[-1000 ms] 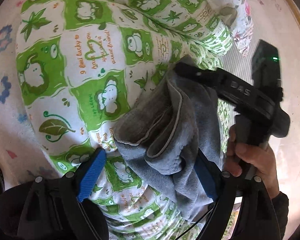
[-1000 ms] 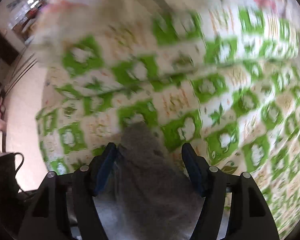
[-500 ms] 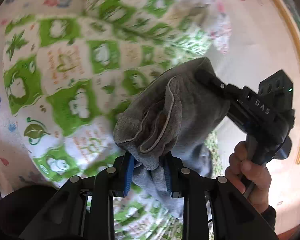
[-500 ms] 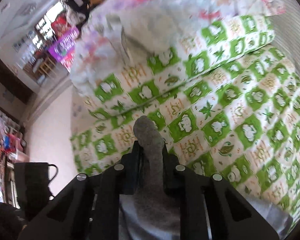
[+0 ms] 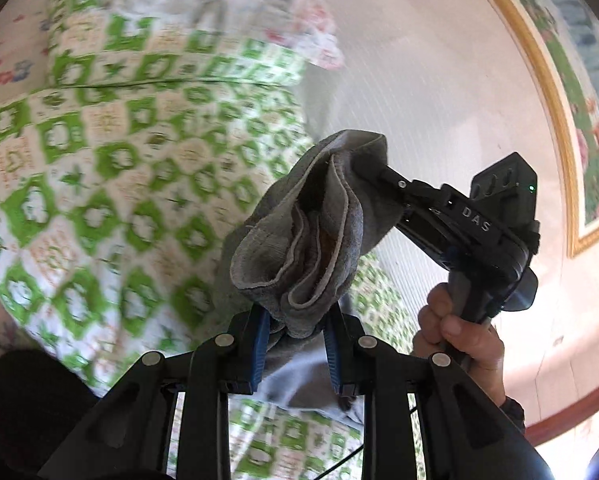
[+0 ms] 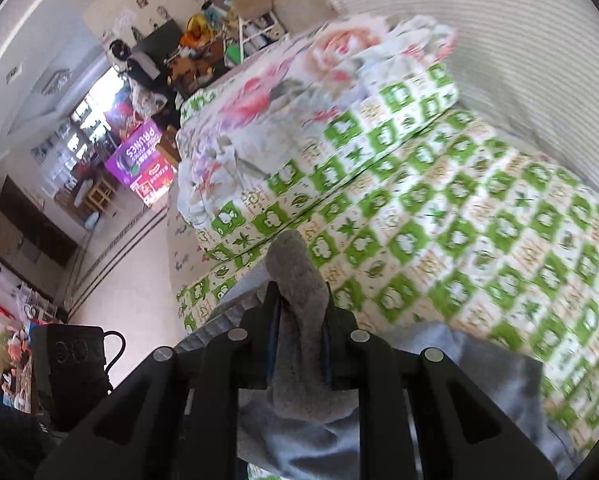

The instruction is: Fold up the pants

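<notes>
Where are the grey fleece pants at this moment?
The grey fleece pants hang bunched above the green-and-white patterned quilt, pinched in the left tongs below and the right tongs at their upper right.

Both wrist views look down, close, over the green-checked quilt [image 5: 111, 184] [image 6: 479, 240] (shared ground); left also faces the framed picture [image 5: 571, 128]

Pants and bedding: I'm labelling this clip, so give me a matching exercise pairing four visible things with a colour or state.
Things:
1. pants
2. quilt
3. left gripper
4. frame

Descriptions:
a. gold edged, on the wall
b. grey, bunched, lifted
c. green and white checks
d. shut on cloth

Pairs: 1-b, 2-c, 3-d, 4-a
</notes>
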Tool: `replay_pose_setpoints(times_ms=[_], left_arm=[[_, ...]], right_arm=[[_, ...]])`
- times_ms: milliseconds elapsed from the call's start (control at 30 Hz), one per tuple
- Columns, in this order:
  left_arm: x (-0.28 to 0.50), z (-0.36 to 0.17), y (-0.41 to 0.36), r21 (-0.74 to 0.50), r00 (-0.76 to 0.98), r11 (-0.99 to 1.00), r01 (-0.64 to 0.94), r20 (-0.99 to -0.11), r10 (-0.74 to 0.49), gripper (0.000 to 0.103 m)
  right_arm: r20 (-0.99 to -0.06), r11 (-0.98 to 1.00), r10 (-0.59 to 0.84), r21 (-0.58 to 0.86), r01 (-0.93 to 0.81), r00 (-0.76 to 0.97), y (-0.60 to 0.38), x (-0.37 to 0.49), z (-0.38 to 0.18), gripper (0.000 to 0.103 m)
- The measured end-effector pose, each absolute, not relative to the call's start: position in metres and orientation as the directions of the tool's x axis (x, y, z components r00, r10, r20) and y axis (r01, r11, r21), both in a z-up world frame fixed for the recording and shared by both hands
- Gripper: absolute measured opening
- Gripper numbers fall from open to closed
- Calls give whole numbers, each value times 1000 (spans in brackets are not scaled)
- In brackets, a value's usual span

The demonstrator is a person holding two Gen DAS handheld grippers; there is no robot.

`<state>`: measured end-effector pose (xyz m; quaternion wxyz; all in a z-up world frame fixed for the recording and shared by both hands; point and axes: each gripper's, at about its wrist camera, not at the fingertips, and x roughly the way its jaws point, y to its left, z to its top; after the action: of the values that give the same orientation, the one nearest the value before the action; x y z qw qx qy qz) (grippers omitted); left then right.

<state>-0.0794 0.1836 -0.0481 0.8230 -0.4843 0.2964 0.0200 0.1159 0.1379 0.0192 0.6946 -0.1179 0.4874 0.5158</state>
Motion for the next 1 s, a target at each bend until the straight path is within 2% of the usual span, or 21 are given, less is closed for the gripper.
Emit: replay_pose_setpoints(times_ms=[367,833,1000], left_arm=[[-56,-18,124,-780,797,587,-219,-489,-353,24],[-11,15,22,-745,734,667,-19,-463,-496,24],[9,14,-22,-721,686,691,38,-485,-543,24]], right_arm=[[-758,493,649,350,-797,68,65,126,55,19],[-629,573,756,502,-648,181,-86,152,91,19],[-603,607,756,503,-615,254,-142,156,101,19]])
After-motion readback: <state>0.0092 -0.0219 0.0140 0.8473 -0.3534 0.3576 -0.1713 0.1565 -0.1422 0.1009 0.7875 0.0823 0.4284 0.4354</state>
